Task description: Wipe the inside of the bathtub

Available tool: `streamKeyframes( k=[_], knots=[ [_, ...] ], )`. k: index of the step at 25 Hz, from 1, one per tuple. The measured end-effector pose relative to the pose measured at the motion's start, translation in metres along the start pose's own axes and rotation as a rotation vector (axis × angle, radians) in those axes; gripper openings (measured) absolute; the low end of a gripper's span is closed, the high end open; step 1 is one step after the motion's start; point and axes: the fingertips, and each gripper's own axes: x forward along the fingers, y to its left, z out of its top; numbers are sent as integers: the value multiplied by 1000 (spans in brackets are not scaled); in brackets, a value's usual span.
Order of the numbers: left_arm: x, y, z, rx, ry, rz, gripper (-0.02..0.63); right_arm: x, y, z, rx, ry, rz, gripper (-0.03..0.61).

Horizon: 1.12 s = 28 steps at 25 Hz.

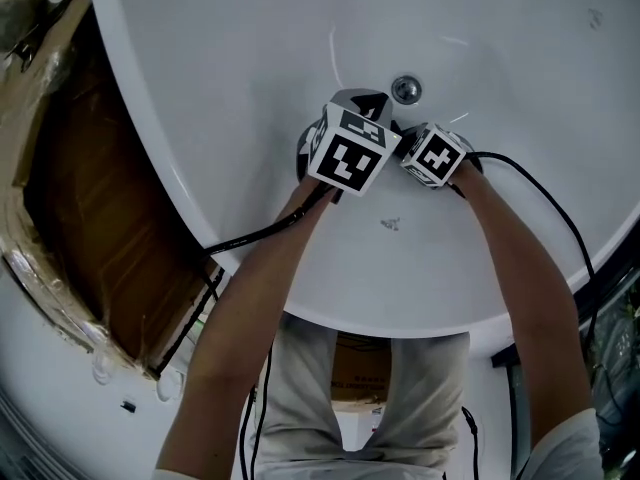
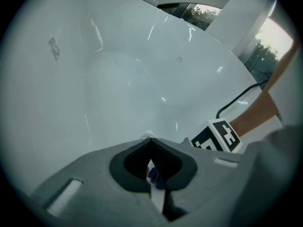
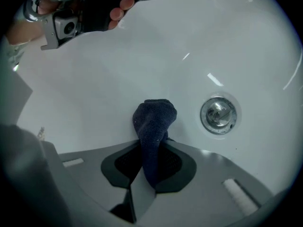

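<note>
Bathtub (image 1: 520,268): white and glossy. It lies under and ahead of both tools, which reach down to its bottom.
Left hand-held gripper (image 2: 150,140): jaws together at the tips. A small bluish bit shows in the gap behind them, and we cannot tell what it is. This tool sits just beside the right one.
Right hand-held gripper (image 3: 152,148): clamped on the cloth, pointing at the tub floor.
Cloth (image 3: 154,119): dark blue, bunched, sticking out past the right jaw tips. Its end seems to touch the tub surface.
Drain (image 3: 218,114): just ahead and right of the right jaws, near the cloth but not under it.
Progress: we judge the wiping is under way at the bottom by the drain. No streaks or wet marks show what is done, so the walls may well remain.
</note>
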Motion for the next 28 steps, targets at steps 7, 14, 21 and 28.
streamKeyframes(
  k=[7, 14, 21, 28],
  knots=[
    [-4, -5, 6, 1, -12, -13, -2, -7, 18, 6, 9, -24, 40, 60],
    [-6, -16, 3, 35, 4, -33, -2, -17, 39, 8, 4, -40, 68, 60],
    [-14, -24, -4, -7, 15, -27, -2, -29, 68, 9, 4, -68, 108, 60],
    [-26, -35, -24, -45, 52, -10, -2, -39, 90, 10, 5, -88, 138, 60]
  ],
)
